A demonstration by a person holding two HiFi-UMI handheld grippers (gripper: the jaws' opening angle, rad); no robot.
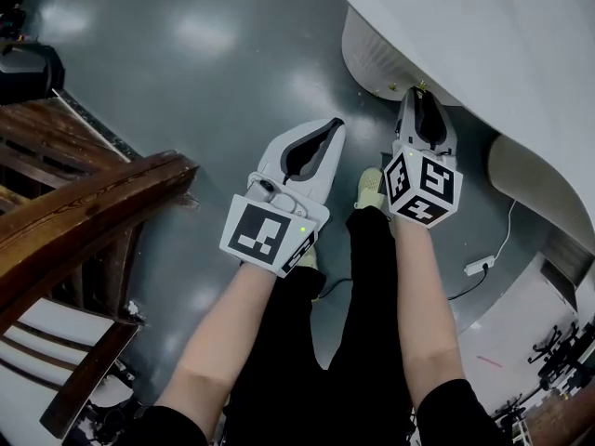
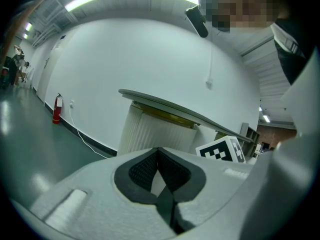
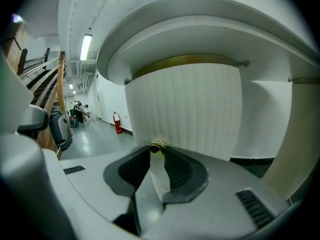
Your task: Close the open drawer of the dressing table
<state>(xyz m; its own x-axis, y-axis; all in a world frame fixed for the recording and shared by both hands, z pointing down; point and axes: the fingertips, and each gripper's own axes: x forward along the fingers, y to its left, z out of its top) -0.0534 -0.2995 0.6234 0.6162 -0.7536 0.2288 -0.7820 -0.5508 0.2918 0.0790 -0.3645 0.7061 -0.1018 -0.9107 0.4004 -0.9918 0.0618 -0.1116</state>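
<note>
The white dressing table [image 1: 493,26] fills the upper right of the head view. Its rounded, fluted drawer front [image 1: 370,52] sits under the tabletop, and a small gold knob [image 1: 418,85] sticks out of it. My right gripper [image 1: 416,95] points at the drawer, and its tips are shut on that knob. In the right gripper view the knob [image 3: 157,147] sits right between the fingertips [image 3: 157,152], with the fluted front [image 3: 185,109] close behind. My left gripper [image 1: 332,124] hangs over the floor to the left, shut and empty. In its own view the tips [image 2: 158,150] meet, and the table [image 2: 170,110] stands further ahead.
A dark wooden chair [image 1: 84,212] stands at the left. A white power strip [image 1: 479,267] with its cable lies on the grey floor beside the table's base [image 1: 535,179]. The person's legs and a shoe [image 1: 372,186] are below the grippers. A fire extinguisher [image 2: 57,109] stands by the far wall.
</note>
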